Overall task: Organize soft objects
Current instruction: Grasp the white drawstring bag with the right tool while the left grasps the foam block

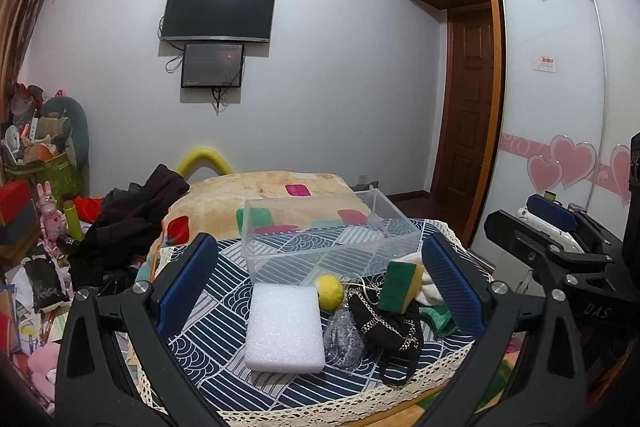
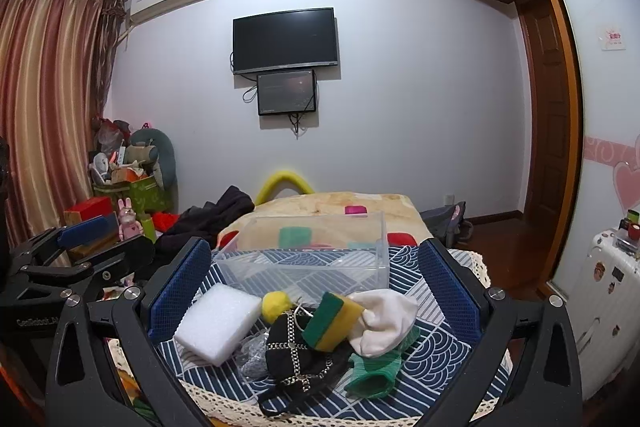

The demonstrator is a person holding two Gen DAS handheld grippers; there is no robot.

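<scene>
White foam is the nearest soft thing to you: the white foam block (image 1: 285, 329) lies flat on the blue and white patterned cloth (image 1: 208, 339), at about 6 o'clock in your left view. Just beside it, toward 3 o'clock, sit the small yellow ball (image 1: 330, 291), the crinkly clear plastic bag (image 1: 343, 339) and the black pouch with a silver chain (image 1: 394, 331). The green and yellow sponge (image 1: 400, 286) leans on top of the pouch. In your right view, the white sock (image 2: 386, 321) and the green sock (image 2: 374, 373) lie at about 4 o'clock from the sponge.

Behind them all, at 12 o'clock, stands the clear plastic box (image 1: 320, 235). It looks empty, so I think the tidying has not begun yet.

Your left gripper (image 1: 320, 291) has its jaws wide apart and holds nothing. Your right gripper (image 2: 316, 301) is the same, wide apart and empty. Both hang above the pile and touch nothing.

I think the next step is to pick one soft thing. The foam block looks easy, since it lies alone. Bring your left gripper down so the block is between the jaws, and squeeze gently because foam squashes. Then lift it toward the box at 12 o'clock. Watch the chain on the pouch; it may snag.
</scene>
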